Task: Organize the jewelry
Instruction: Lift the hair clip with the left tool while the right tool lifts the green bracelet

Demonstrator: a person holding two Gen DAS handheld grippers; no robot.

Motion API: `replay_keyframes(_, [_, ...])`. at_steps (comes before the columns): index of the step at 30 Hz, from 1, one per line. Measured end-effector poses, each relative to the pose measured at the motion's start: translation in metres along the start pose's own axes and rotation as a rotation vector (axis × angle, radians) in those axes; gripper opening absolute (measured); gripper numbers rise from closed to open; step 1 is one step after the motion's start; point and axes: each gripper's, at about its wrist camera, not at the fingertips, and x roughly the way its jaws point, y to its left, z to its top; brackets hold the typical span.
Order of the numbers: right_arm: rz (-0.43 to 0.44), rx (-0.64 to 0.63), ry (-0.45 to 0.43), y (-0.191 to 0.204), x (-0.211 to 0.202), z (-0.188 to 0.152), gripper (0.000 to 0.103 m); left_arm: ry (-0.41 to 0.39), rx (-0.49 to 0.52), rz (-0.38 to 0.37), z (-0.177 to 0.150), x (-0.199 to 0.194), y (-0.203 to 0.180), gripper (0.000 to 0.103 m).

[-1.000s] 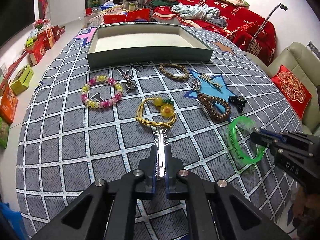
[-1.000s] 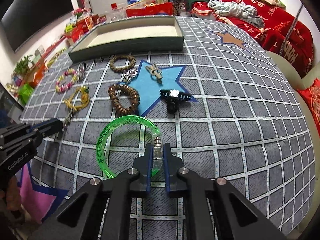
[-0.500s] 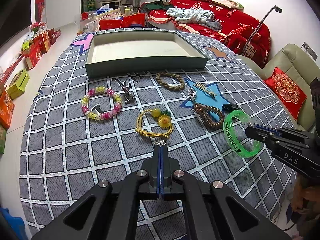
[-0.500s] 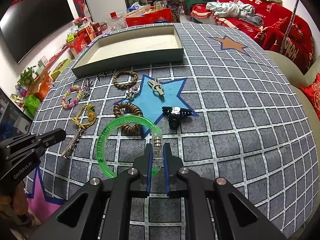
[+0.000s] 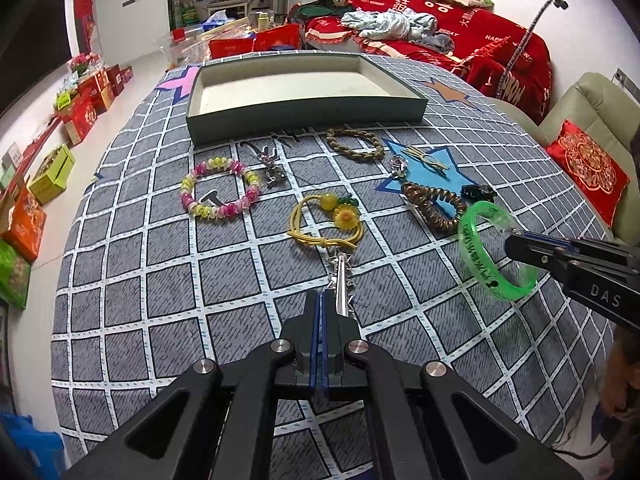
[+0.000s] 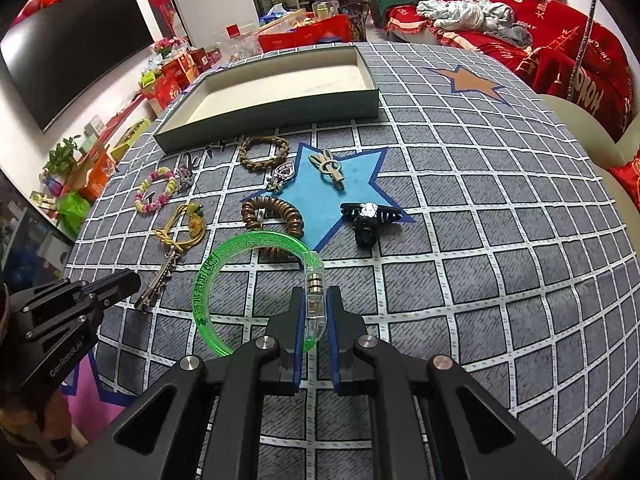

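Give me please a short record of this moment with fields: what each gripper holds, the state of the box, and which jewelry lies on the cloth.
left gripper: shut, nothing between the pads; silver hair clip lies just beside it on the cloth
right gripper: shut on green bangle, held at its clear clasp, lifted above the cloth
box: open, nothing inside
on the cloth: pink-yellow bead bracelet, yellow cord bracelet, braided bracelet, brown coil hair tie, black claw clip
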Motion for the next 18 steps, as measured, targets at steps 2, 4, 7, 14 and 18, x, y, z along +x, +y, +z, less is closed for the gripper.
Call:
replay_keyframes(2, [0.004, 0.009, -0.003, -0.002, -0.002, 0.000, 0.011, 0.014, -0.016, -0.005, 0.000, 0.002, 0.003, 0.017])
replay_keyframes(4, [0.008, 0.015, -0.005, -0.003, -0.003, -0.001, 0.011, 0.021, -0.023, -0.011, -0.001, 0.004, 0.004, 0.017])
replay_keyframes(7, [0.009, 0.021, -0.010, -0.005, -0.005, -0.001, 0.011, 0.018, -0.032, -0.021, -0.002, 0.002, 0.005, 0.017])
replay_keyframes(14, [0.015, 0.030, -0.028, -0.007, -0.010, -0.001, 0.011, -0.010, -0.030, -0.017, -0.001, -0.003, 0.005, 0.017])
replay_keyframes(18, [0.022, 0.042, -0.033, -0.010, -0.012, -0.001, 0.011, -0.009, -0.039, -0.057, -0.002, -0.004, 0.005, 0.017])
